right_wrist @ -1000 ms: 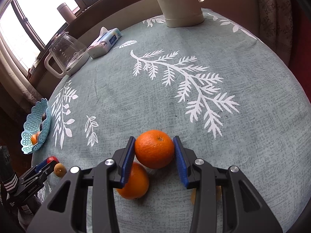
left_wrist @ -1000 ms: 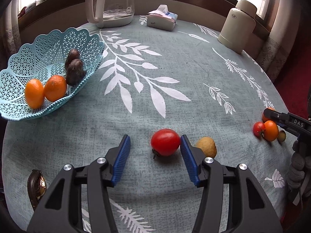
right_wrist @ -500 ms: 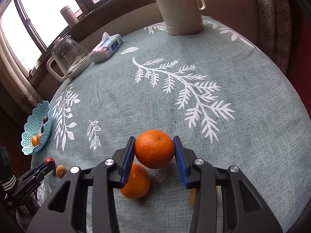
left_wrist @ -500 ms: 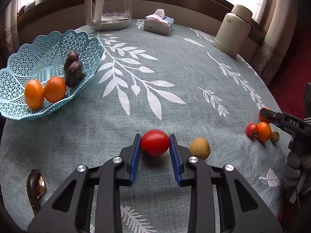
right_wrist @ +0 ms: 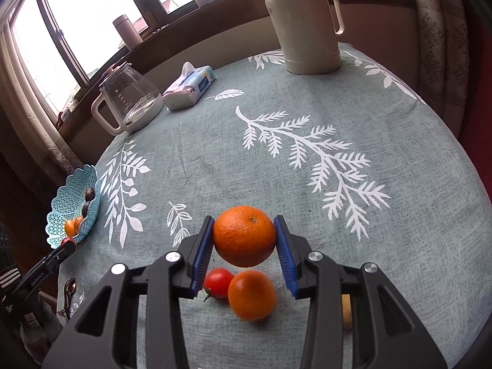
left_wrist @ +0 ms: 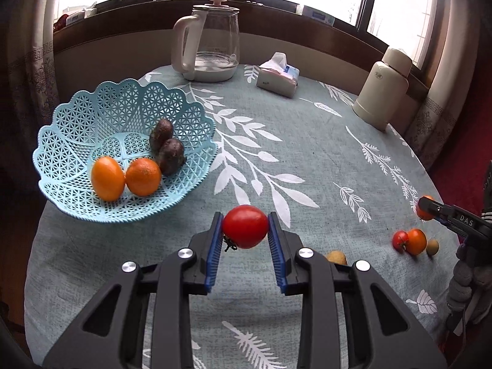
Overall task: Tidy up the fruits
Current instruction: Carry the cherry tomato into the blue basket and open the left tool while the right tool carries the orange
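My left gripper (left_wrist: 245, 233) clamps a tomato (left_wrist: 245, 226) at frame centre, lower right of the basket (left_wrist: 123, 107). My right gripper (right_wrist: 244, 240) clamps an orange (right_wrist: 244, 235), centre frame, above two fruits on the cloth (right_wrist: 307, 184).

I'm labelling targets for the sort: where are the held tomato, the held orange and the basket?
tomato (left_wrist: 245, 226), left wrist view, centre of its red skin.
orange (right_wrist: 244, 235), right wrist view, middle of its peel.
basket (left_wrist: 77, 123), left wrist view, bare lattice wall.
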Motion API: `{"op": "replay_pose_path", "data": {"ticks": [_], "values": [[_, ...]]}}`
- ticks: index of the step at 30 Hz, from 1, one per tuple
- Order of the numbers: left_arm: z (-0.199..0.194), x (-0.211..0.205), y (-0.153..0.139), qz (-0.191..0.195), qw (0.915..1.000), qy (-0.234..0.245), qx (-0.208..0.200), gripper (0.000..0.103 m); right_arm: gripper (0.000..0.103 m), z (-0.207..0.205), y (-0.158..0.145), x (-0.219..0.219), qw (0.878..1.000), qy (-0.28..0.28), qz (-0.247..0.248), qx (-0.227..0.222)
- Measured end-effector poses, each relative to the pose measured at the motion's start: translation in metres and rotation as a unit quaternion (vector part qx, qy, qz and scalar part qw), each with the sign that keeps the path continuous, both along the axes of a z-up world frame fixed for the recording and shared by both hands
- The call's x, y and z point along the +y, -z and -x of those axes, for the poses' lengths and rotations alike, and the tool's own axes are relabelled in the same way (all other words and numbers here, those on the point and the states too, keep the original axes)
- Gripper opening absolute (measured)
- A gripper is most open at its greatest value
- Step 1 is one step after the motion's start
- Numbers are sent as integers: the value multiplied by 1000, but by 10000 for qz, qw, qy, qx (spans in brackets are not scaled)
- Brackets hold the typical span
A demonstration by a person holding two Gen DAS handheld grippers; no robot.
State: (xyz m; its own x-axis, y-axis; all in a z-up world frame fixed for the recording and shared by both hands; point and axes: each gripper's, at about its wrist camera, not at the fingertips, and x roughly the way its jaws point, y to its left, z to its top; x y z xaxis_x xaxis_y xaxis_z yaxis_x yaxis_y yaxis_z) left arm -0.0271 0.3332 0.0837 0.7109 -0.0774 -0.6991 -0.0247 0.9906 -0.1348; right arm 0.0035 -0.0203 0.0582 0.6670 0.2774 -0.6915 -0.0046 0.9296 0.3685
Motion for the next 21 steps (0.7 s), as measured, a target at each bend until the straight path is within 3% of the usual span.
{"op": "replay_pose_path", "data": {"ticks": [11, 21], "values": [[3, 49, -23, -101, 9977, -579, -325, 30, 40, -6, -9, 28, 9997, -235, -7, -80], [-6, 92, -25, -145, 9940, -1025, -362, 30, 40, -9, -12, 46, 9993, -360, 54, -73]]}}
